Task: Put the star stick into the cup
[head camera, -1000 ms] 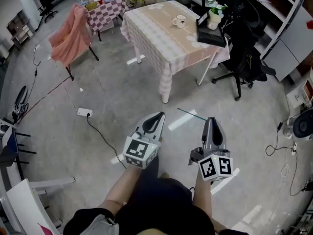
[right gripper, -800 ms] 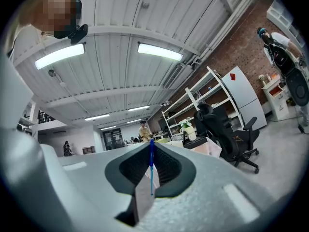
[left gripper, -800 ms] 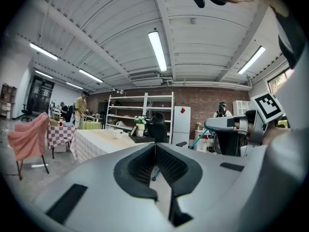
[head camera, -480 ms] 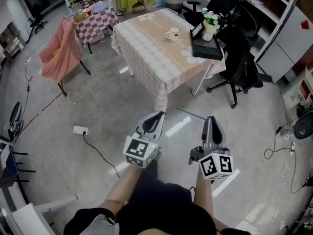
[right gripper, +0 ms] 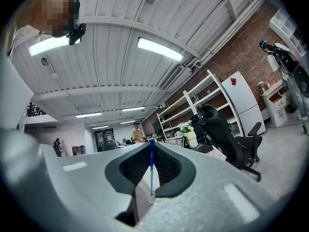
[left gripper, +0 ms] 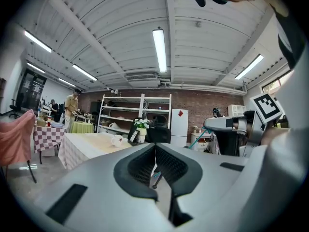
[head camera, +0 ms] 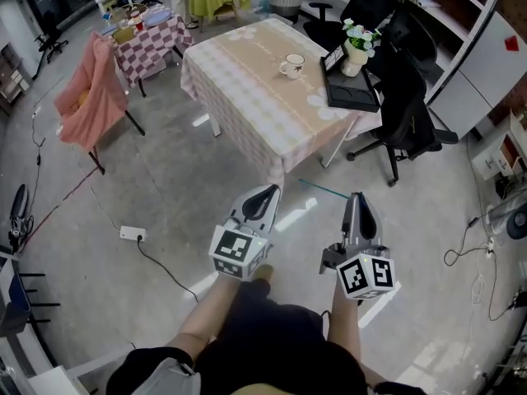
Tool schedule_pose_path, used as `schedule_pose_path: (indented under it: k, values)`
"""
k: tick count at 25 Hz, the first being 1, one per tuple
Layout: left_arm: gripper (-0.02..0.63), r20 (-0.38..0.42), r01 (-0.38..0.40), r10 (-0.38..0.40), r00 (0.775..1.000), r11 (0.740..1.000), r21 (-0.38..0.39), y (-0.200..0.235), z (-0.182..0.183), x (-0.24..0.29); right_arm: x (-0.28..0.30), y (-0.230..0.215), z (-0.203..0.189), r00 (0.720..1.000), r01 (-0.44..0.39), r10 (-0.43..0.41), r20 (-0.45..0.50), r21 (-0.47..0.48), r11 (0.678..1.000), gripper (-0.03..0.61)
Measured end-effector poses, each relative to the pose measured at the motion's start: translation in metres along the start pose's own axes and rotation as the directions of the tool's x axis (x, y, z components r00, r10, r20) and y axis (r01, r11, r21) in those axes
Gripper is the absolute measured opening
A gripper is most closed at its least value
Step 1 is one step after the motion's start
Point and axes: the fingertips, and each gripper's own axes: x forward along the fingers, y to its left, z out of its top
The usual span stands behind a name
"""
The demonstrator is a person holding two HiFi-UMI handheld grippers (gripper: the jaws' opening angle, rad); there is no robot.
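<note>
A white cup (head camera: 291, 66) stands on the beige-clothed table (head camera: 247, 97) ahead of me; it also shows far off in the left gripper view (left gripper: 116, 140). My right gripper (head camera: 356, 197) is shut on the thin teal star stick (head camera: 323, 190), which sticks out to the left over the floor. In the right gripper view the stick (right gripper: 151, 170) runs upright between the closed jaws of that gripper (right gripper: 151, 146). My left gripper (head camera: 263, 194) is held level beside it, shut with nothing in it (left gripper: 155, 148). Both are well short of the table.
A flower pot (head camera: 358, 46) and a black flat case (head camera: 352, 93) sit on the table's right end. A black office chair (head camera: 405, 97) stands to its right. A pink-draped chair (head camera: 86, 97), a checkered table (head camera: 144, 35) and a floor power strip (head camera: 132, 234) lie left.
The table and cup have shifted left in the head view and a little nearer as I walk. Both grippers keep their pose, and the stick stays gripped.
</note>
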Motion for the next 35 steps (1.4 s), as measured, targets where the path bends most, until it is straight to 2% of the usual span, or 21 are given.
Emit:
schedule_pose_path:
  k: [16,35]
  values:
    - [0.012,0.001,0.033,-0.033,0.999,0.999,-0.020,0.054,-0.004,0.027,0.048,0.008,-0.017,0.999,0.046,-0.046,0.006,0.005,0.999,0.017]
    - [0.012,-0.013,0.033,-0.033,0.999,0.999,-0.036,0.056,-0.010,0.026,0.044,0.004,-0.021,0.998,0.061,-0.060,-0.010,0.033,0.998,0.017]
